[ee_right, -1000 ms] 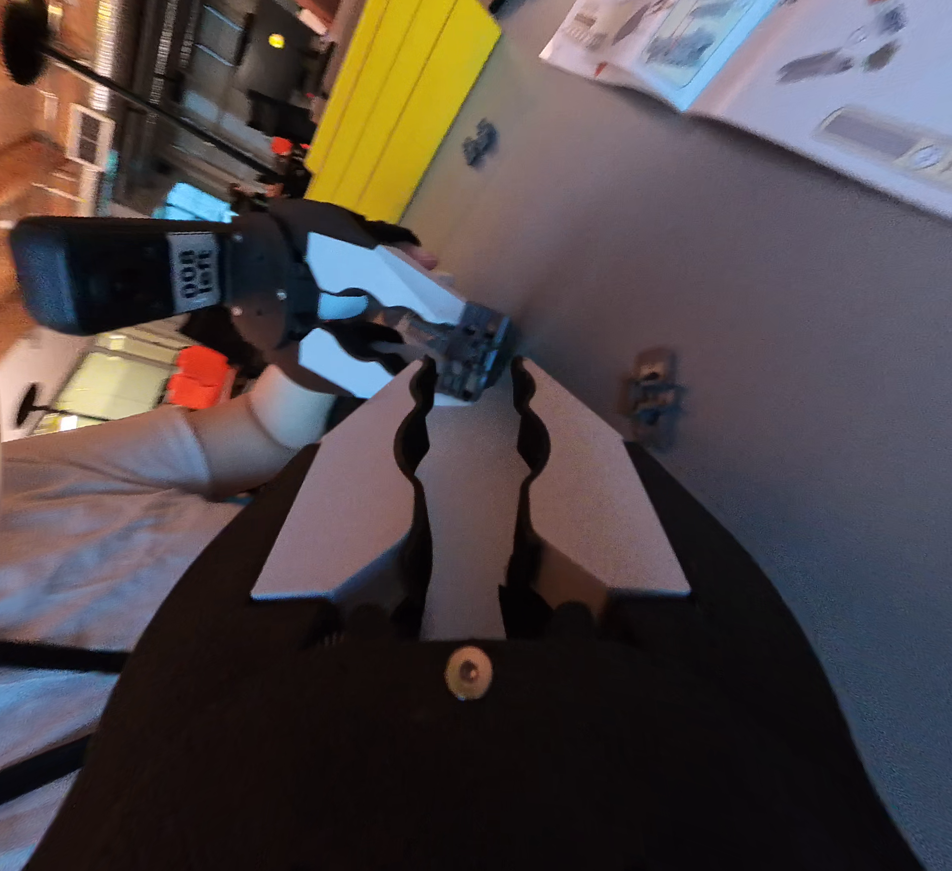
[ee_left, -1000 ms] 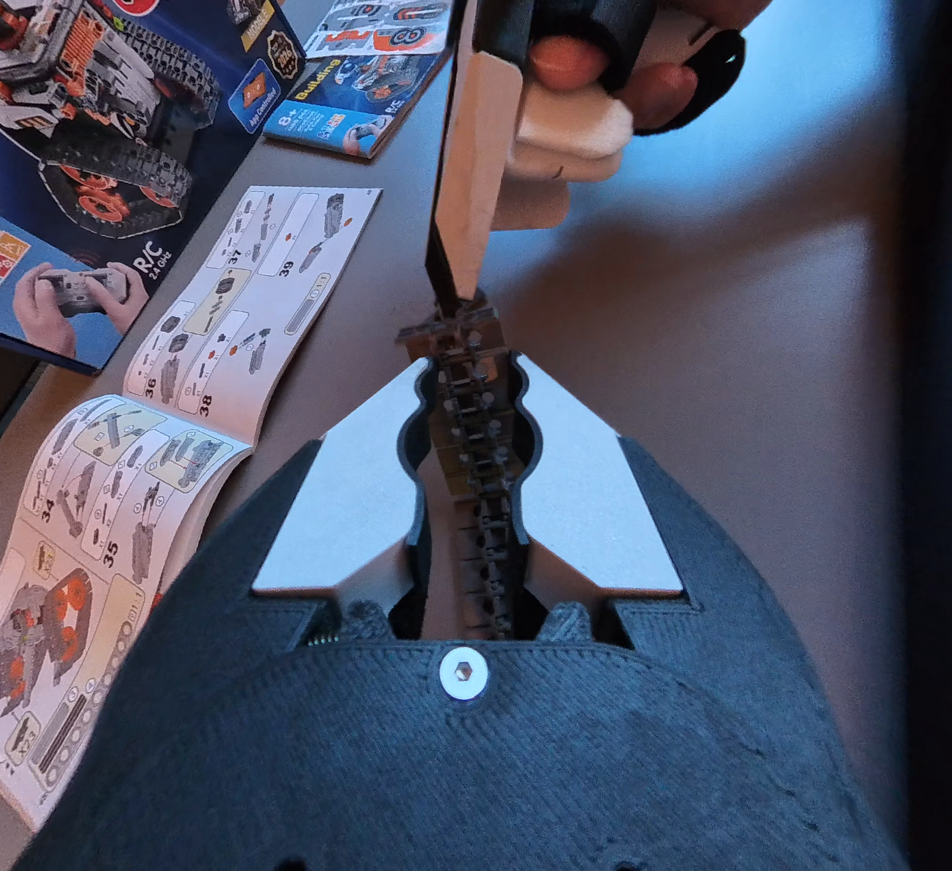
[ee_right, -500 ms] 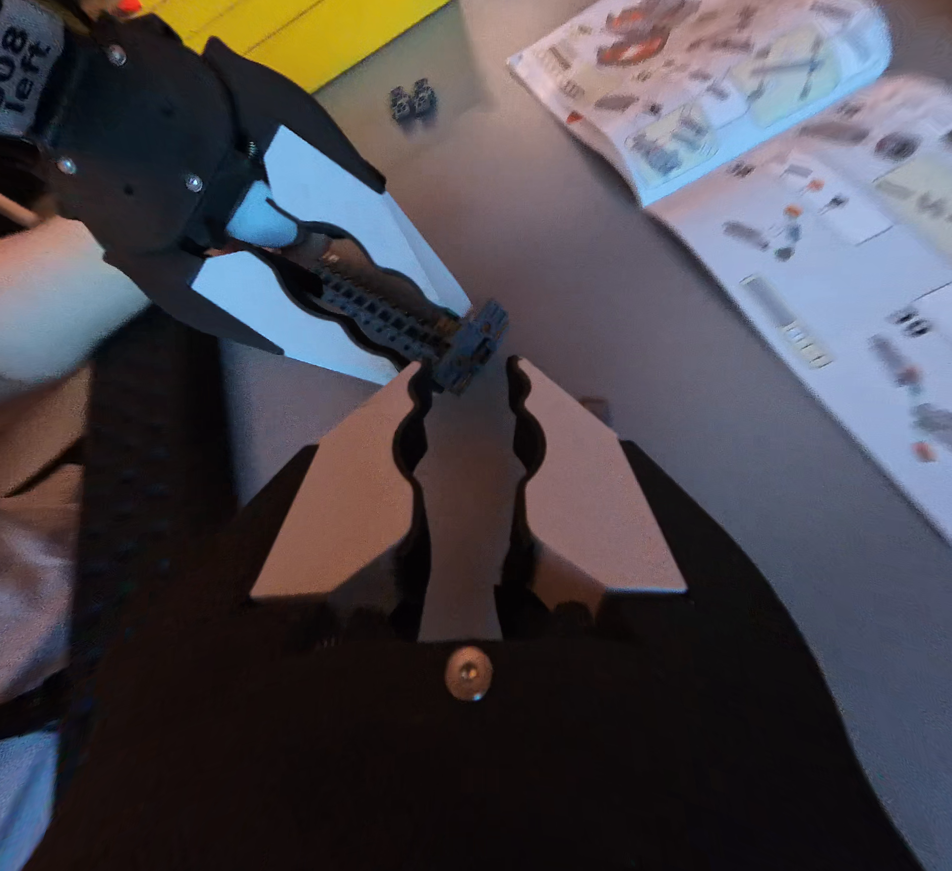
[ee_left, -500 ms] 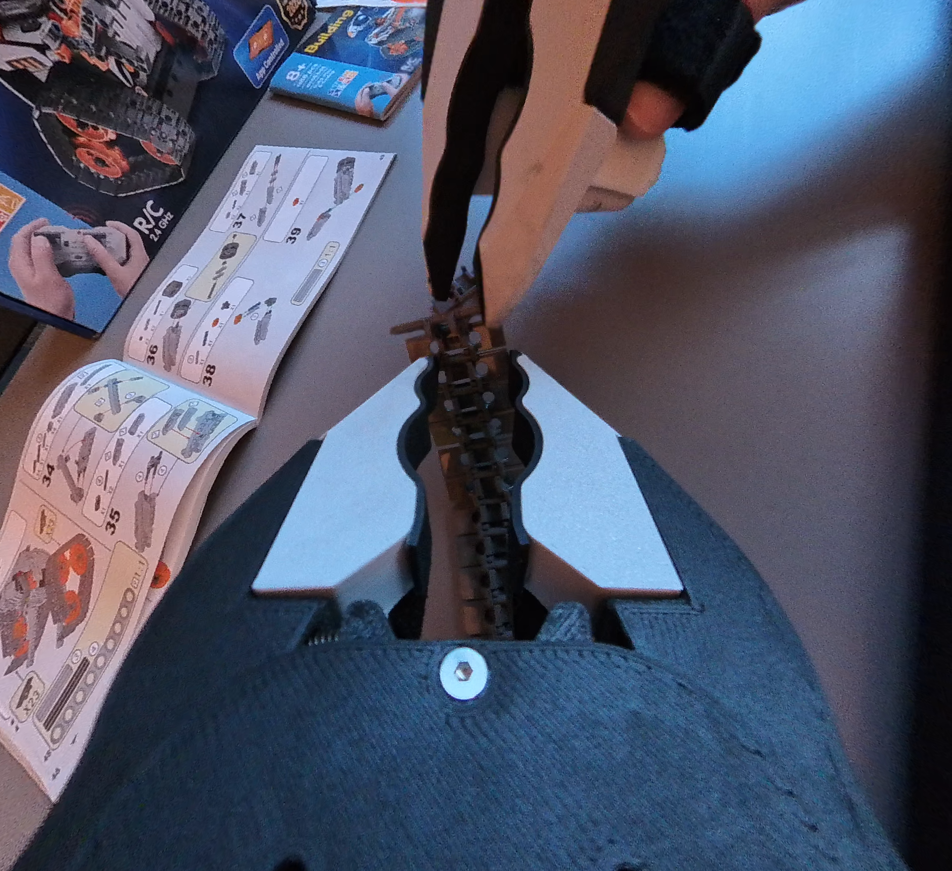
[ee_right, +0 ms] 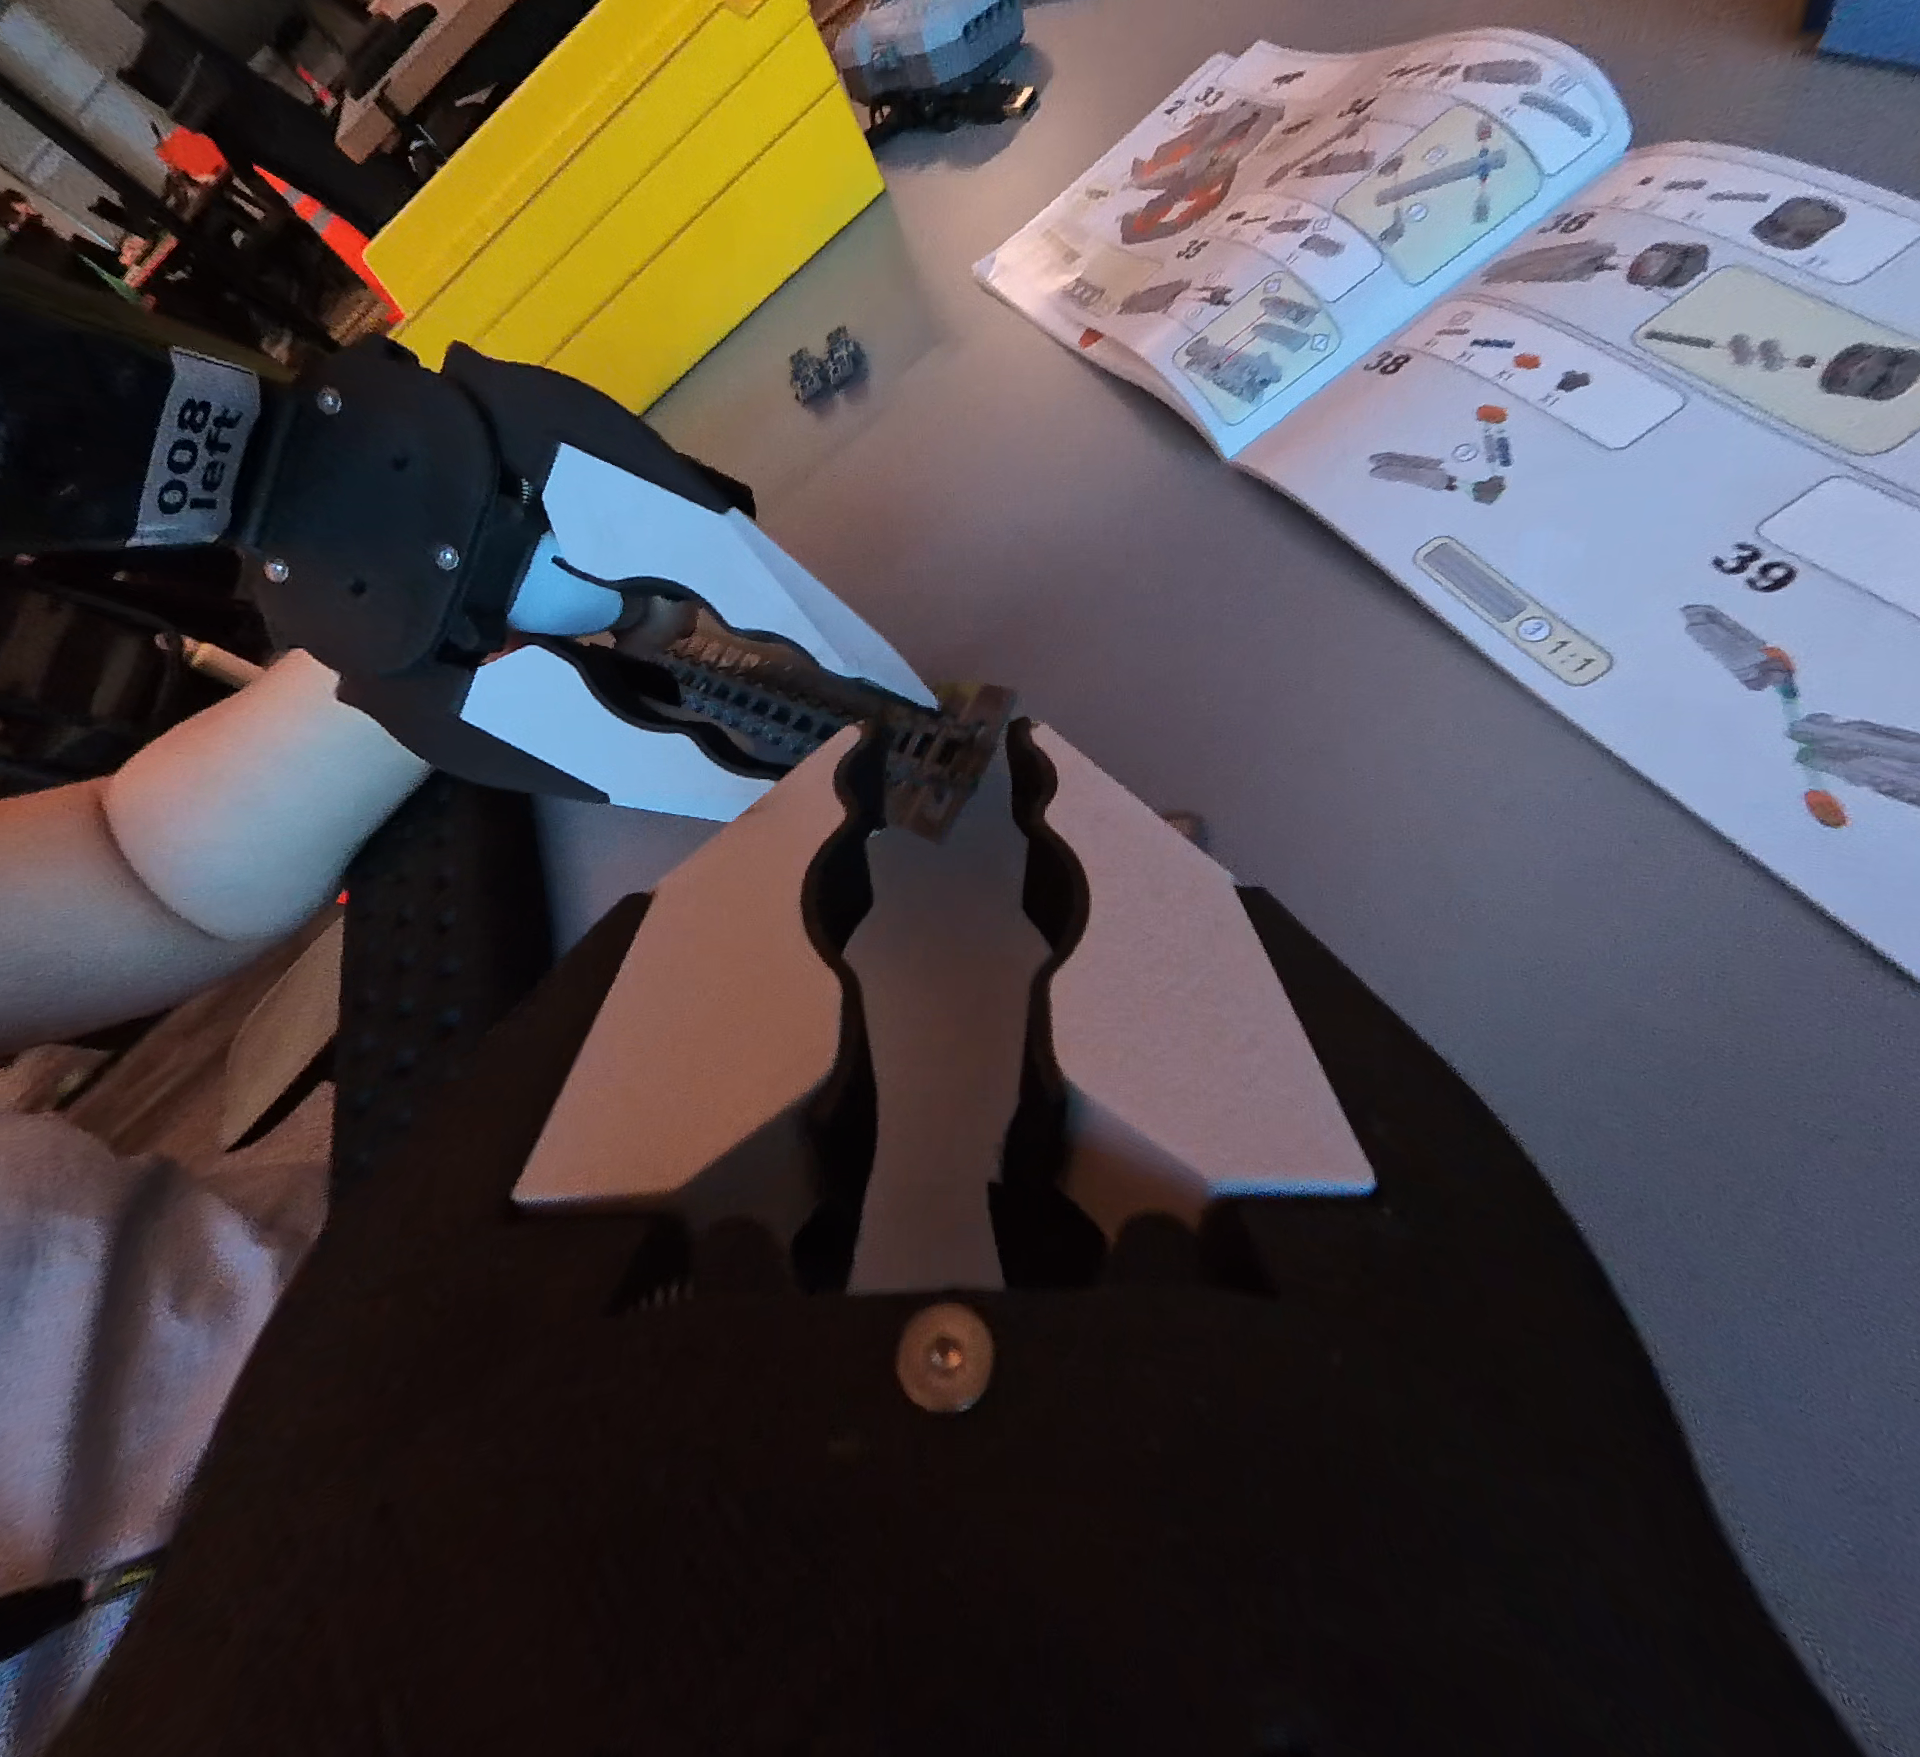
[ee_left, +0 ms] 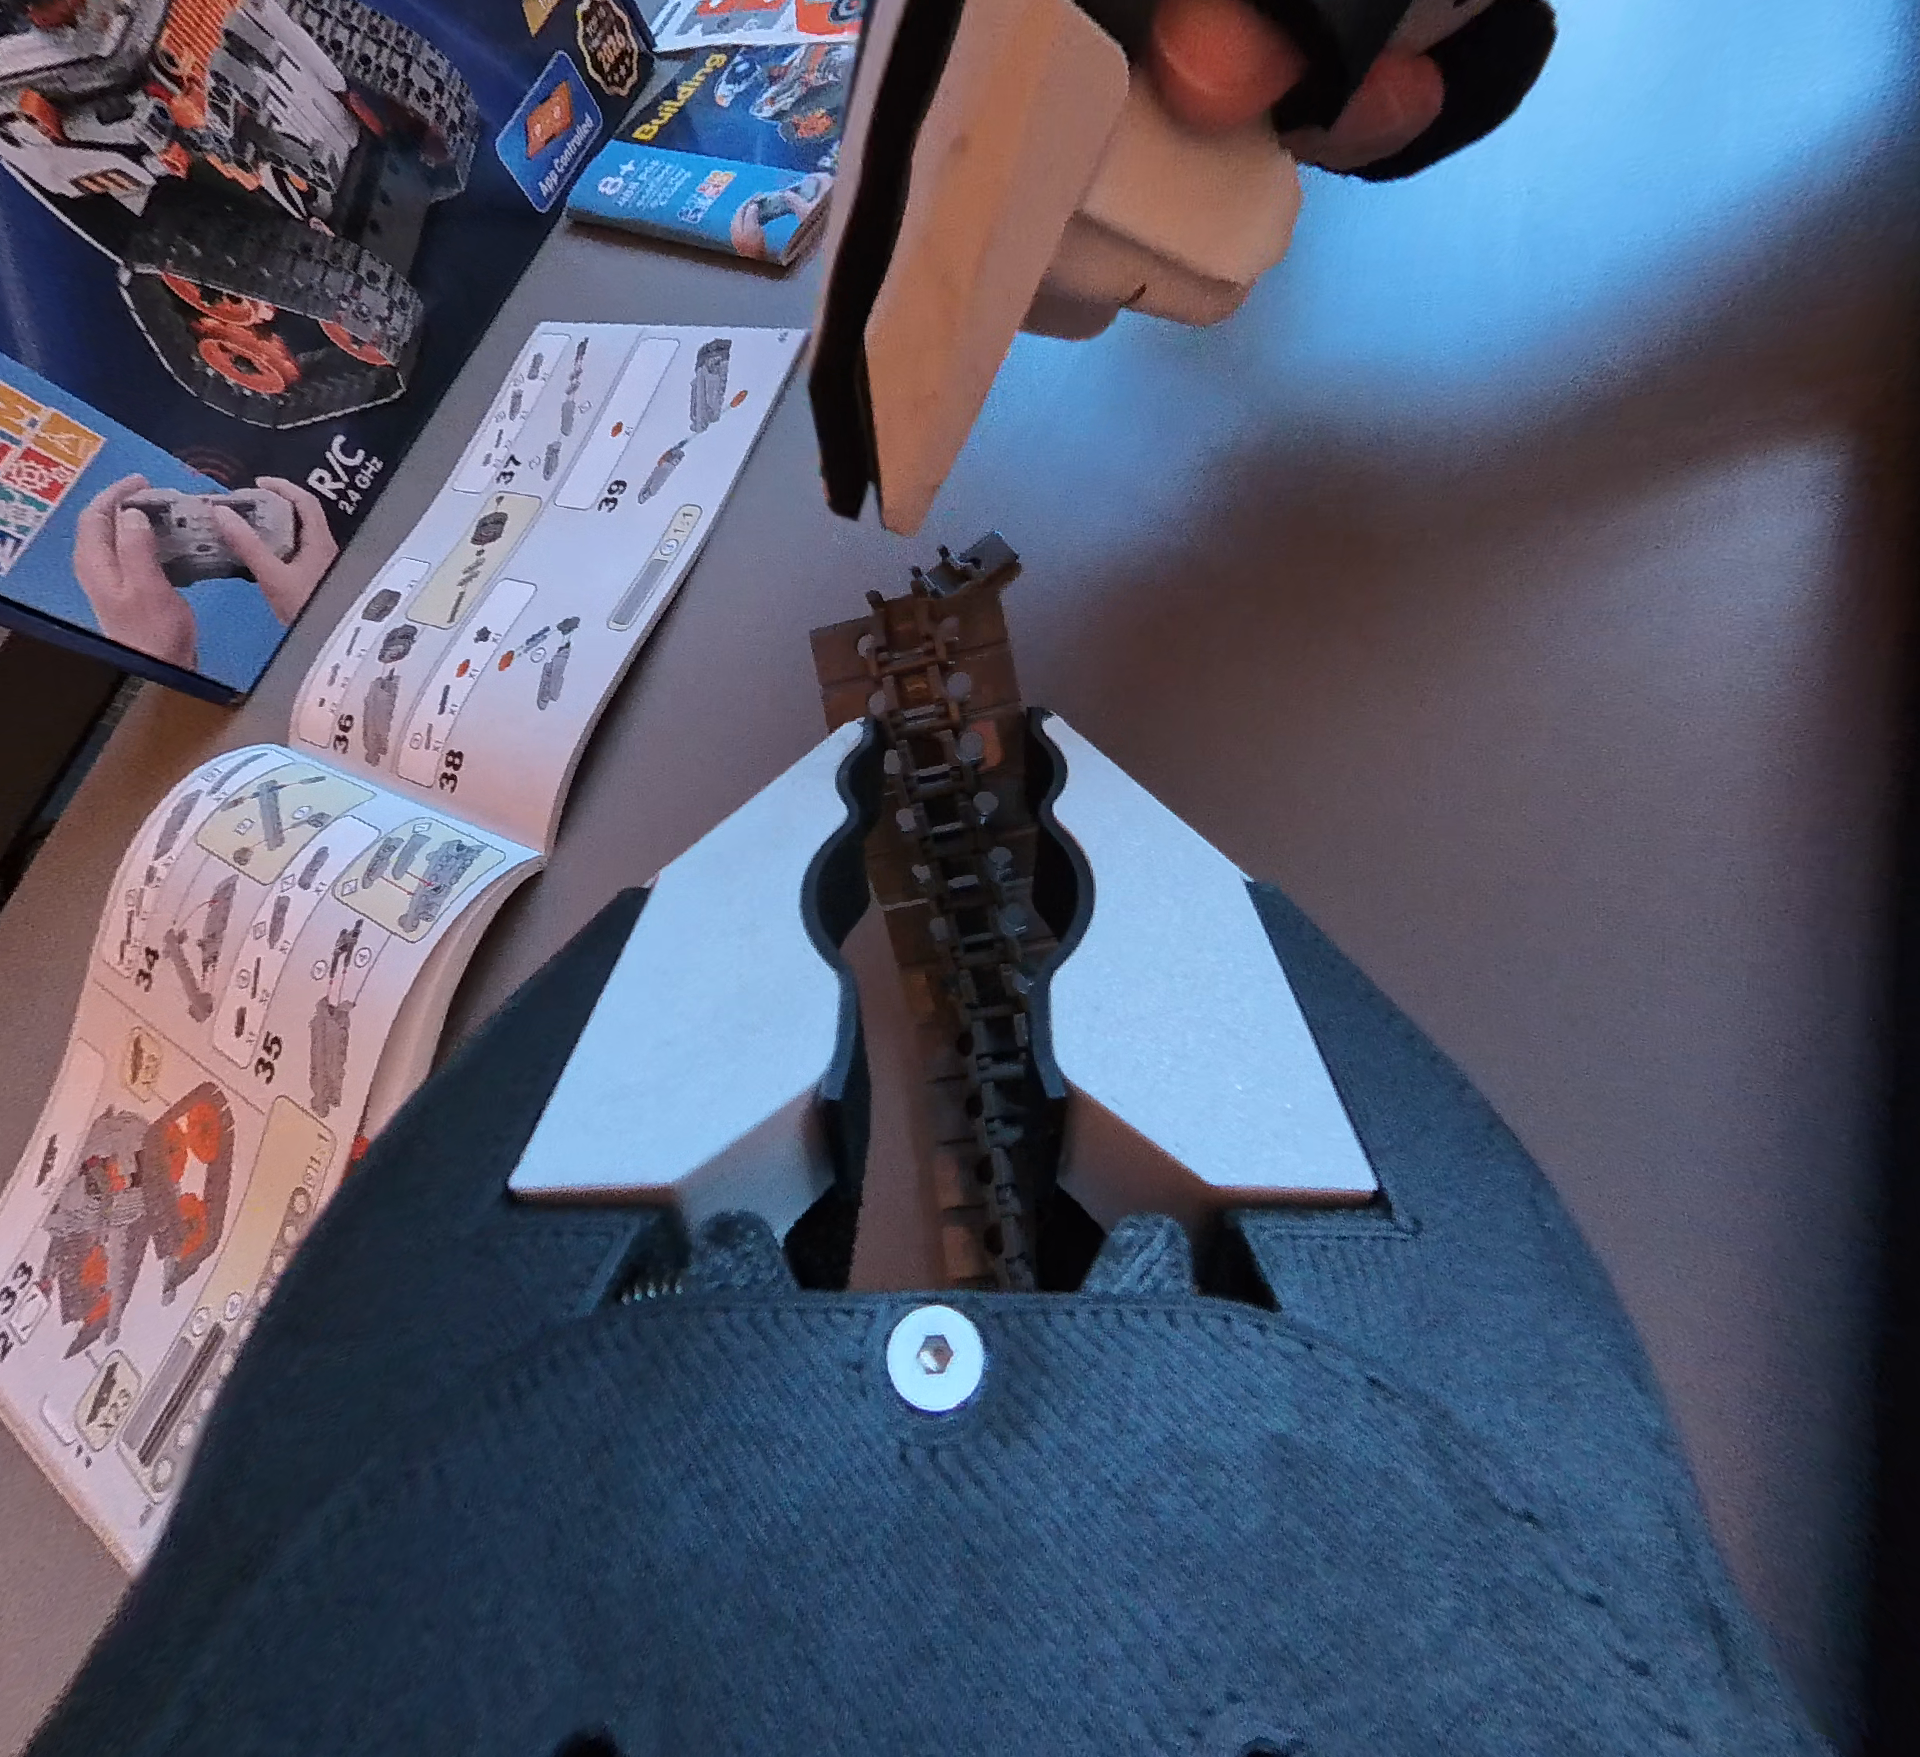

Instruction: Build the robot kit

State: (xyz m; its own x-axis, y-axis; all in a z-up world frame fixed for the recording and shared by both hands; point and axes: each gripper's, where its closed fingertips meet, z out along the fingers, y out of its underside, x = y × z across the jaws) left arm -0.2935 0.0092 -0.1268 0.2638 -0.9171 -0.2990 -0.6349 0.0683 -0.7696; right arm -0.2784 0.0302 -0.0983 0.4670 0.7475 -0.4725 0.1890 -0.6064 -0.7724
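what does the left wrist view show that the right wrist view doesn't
Only the left wrist view: a blue toy box with a tracked vehicle pictured, a small blue leaflet, and the hand gripping the right gripper.

Only the right wrist view: a yellow plastic bin, a grey brick-built module, two small dark track links on the table.

Both: the dark linked track strip clamped in the left gripper, the open white instruction booklet, the grey table.
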